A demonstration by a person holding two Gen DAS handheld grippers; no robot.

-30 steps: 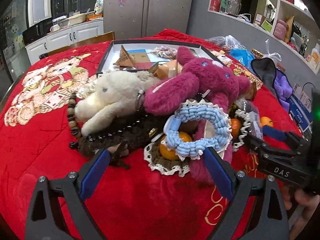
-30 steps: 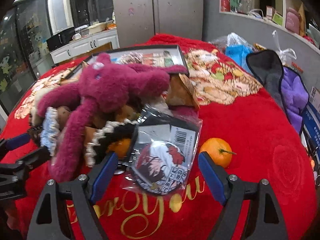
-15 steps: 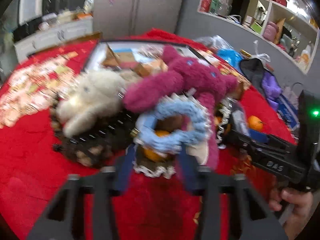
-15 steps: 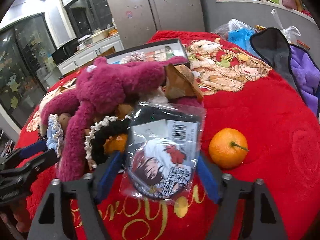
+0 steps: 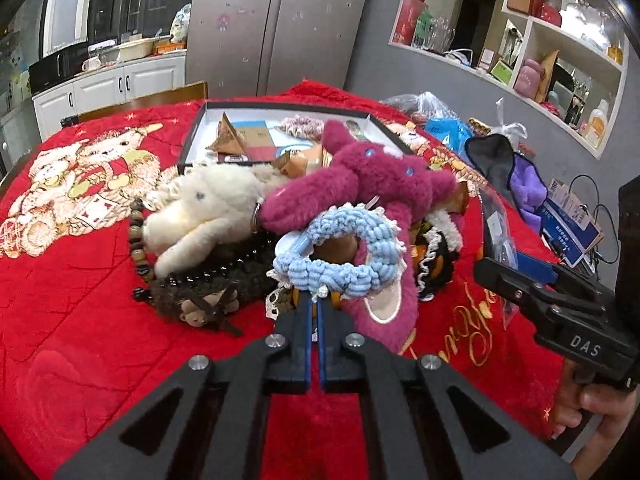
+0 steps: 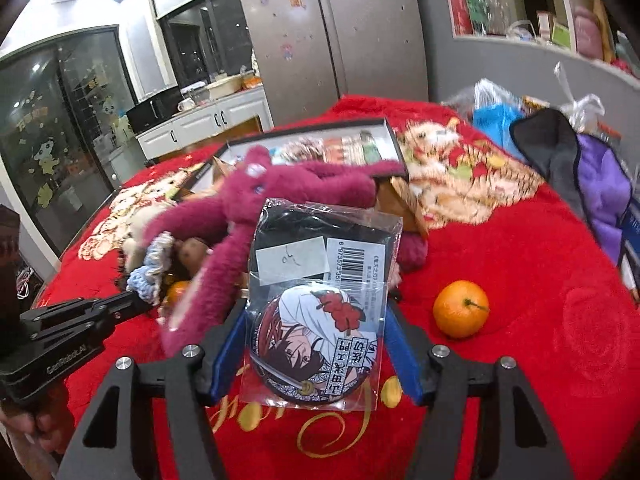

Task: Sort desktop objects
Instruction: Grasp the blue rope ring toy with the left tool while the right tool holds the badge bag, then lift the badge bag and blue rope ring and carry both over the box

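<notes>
The left gripper [image 5: 315, 300] has its fingers pinched nearly together on the near edge of the blue knitted ring [image 5: 340, 254], which lies against the magenta plush toy [image 5: 372, 188] in the pile on the table [image 5: 80, 320]. The right gripper [image 6: 316, 344] holds its fingers partly apart, one on each side of the bagged badge [image 6: 320, 312], just in front of that plush toy. An orange [image 6: 460, 314] sits right of the badge, and a black-rimmed tray [image 5: 200, 128] lies behind the plush toy.
</notes>
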